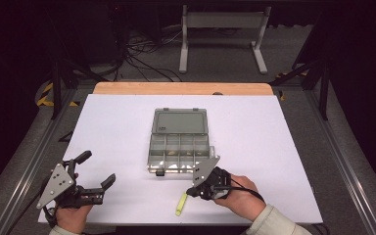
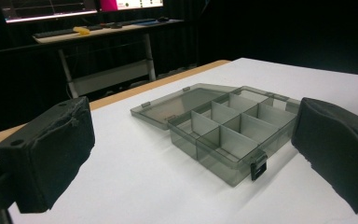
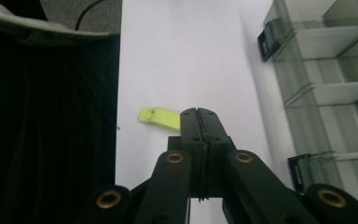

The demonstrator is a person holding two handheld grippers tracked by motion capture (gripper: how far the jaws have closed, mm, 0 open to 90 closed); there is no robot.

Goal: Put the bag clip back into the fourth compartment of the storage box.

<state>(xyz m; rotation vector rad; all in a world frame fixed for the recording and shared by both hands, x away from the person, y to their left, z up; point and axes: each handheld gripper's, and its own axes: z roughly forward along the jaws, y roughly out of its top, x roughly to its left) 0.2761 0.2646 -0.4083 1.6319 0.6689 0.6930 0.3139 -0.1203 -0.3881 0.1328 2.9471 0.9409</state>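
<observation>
Overhead, right claw (image 1: 192, 192) sits pinched shut by a yellow-green strip (image 1: 181, 203) on the white bench (image 1: 103, 127), likely lining up a pickup. Left claw (image 1: 98, 171) gapes wide, empty. Left gripper view: smoky translucent plastic organizer box (image 2: 233, 126), lid flat open. Right gripper view: jaws meet, overlapping the strip's (image 3: 158, 116) flat end; grip unclear.

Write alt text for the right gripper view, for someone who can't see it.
The right claw, its two black jaws pressed shut, has one end of a small yellow-green piece at its tips, above the white table. Whether it grips the piece cannot be told. An open clear compartment box with black latches lies at the right edge.
</observation>
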